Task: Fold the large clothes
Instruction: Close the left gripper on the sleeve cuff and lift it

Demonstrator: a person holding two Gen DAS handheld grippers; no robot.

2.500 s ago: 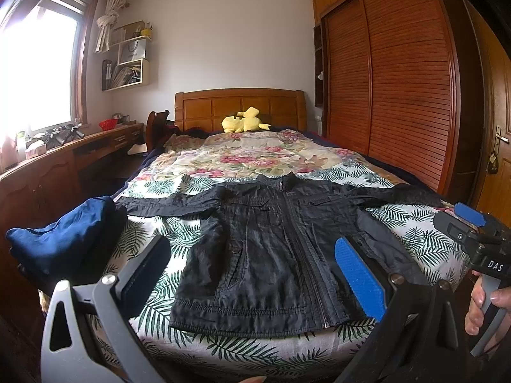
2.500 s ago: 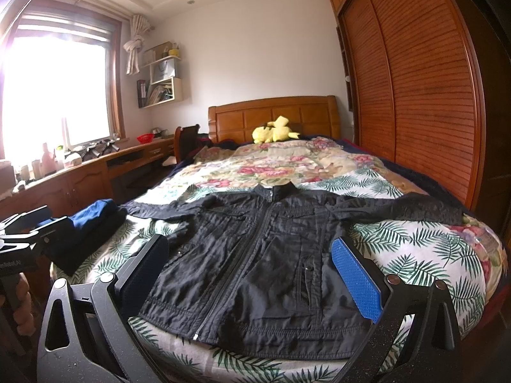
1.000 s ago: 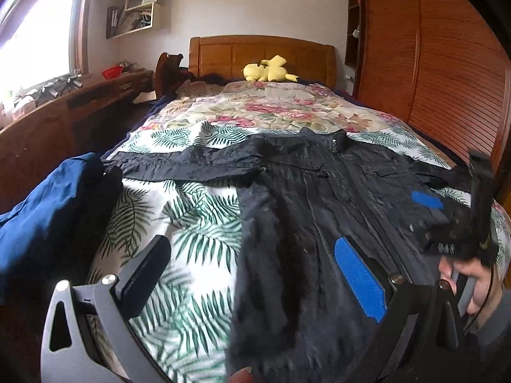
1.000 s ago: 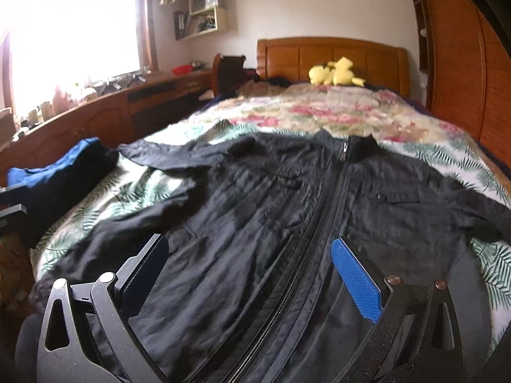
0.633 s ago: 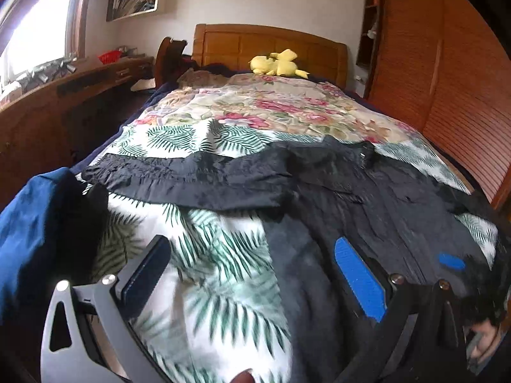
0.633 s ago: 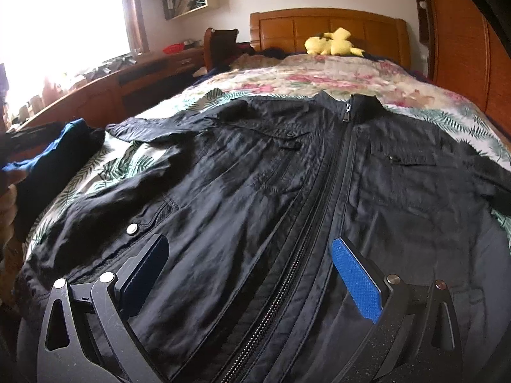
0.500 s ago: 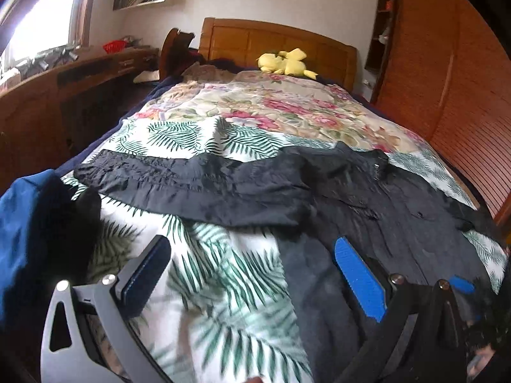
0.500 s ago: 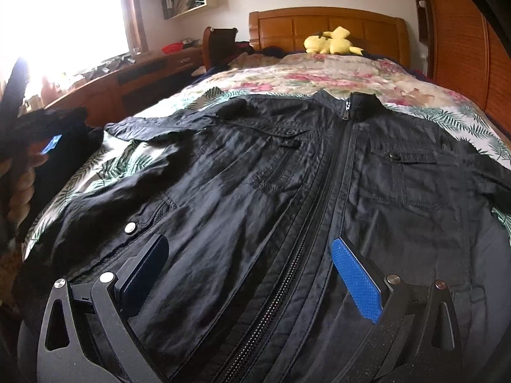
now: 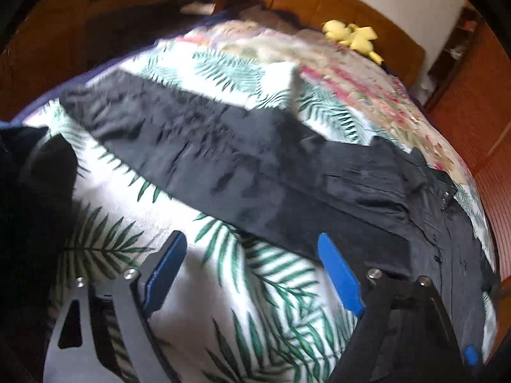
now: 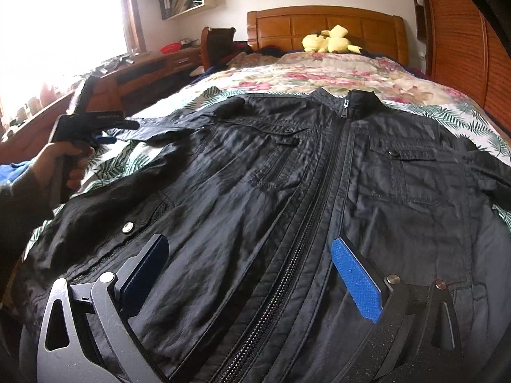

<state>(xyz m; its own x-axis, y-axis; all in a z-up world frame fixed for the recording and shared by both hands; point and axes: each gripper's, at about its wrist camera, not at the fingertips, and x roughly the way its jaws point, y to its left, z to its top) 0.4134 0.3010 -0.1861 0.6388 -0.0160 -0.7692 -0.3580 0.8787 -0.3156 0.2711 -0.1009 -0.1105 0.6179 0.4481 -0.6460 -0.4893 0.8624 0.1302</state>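
Note:
A black zip jacket lies flat, front up, on the leaf-print bedspread. Its left sleeve stretches out sideways across the bed. My left gripper is open and empty, hovering just short of that sleeve's lower edge; it also shows in the right wrist view, held in a hand. My right gripper is open and empty, low over the jacket's lower front, straddling the zipper.
A dark blue garment pile sits at the bed's left edge. A yellow plush toy lies by the wooden headboard. A wooden desk runs along the left; a louvred wardrobe stands on the right.
My left gripper has moved forward and tilted down toward the left sleeve, its view now blurred. My right gripper has barely moved over the jacket front. Both stay open.

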